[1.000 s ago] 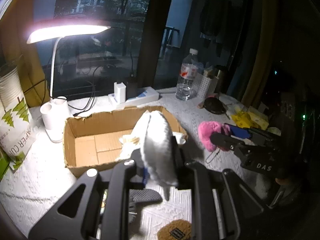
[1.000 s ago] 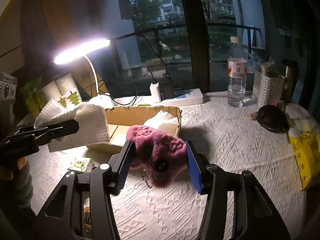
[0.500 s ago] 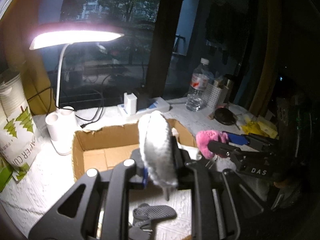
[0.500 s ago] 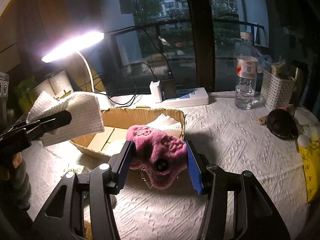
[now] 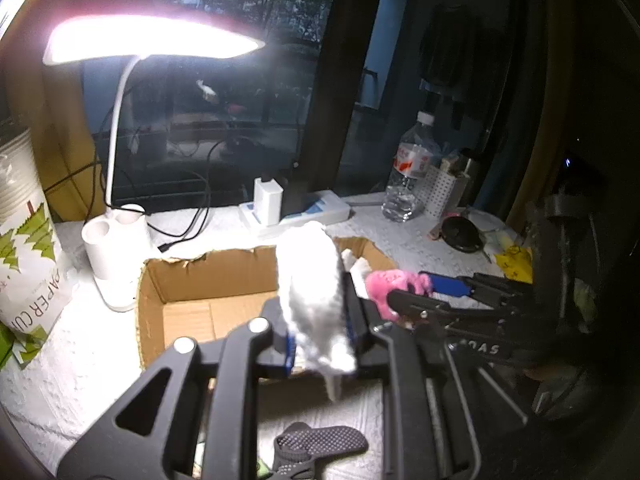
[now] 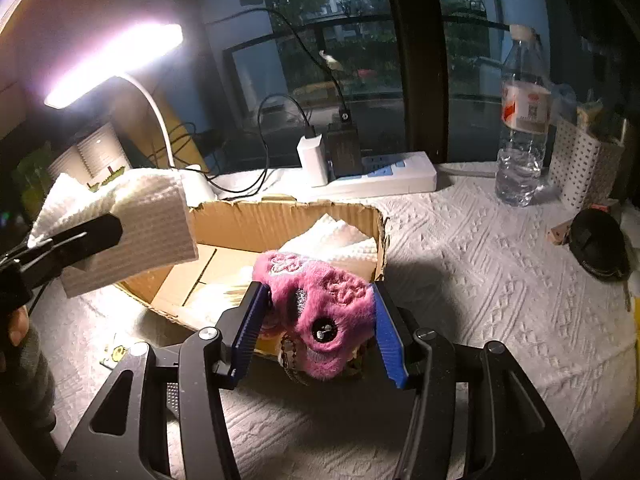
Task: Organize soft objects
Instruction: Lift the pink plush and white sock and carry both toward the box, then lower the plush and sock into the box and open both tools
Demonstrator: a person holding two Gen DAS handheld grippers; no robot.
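My left gripper (image 5: 318, 344) is shut on a folded white cloth (image 5: 312, 292) and holds it above the near edge of an open cardboard box (image 5: 188, 280). In the right wrist view the cloth (image 6: 144, 224) hangs over the box's left side. My right gripper (image 6: 316, 324) is shut on a pink plush toy (image 6: 320, 304) with a small chain, above the box's near right corner (image 6: 376, 240). White cloths (image 6: 336, 240) lie inside the box. The toy (image 5: 388, 284) also shows in the left wrist view.
A lit desk lamp (image 5: 120, 216) stands left of the box. A power strip with chargers (image 6: 372, 176), a water bottle (image 6: 520, 128), a white perforated basket (image 6: 576, 168) and a black pouch (image 6: 596, 244) lie behind and right. A dark sock (image 5: 316, 446) lies near me.
Both grippers have moved forward toward the box with their loads. The cloth and the pink toy now hang over the box's edges, and the box looks closer in both views.
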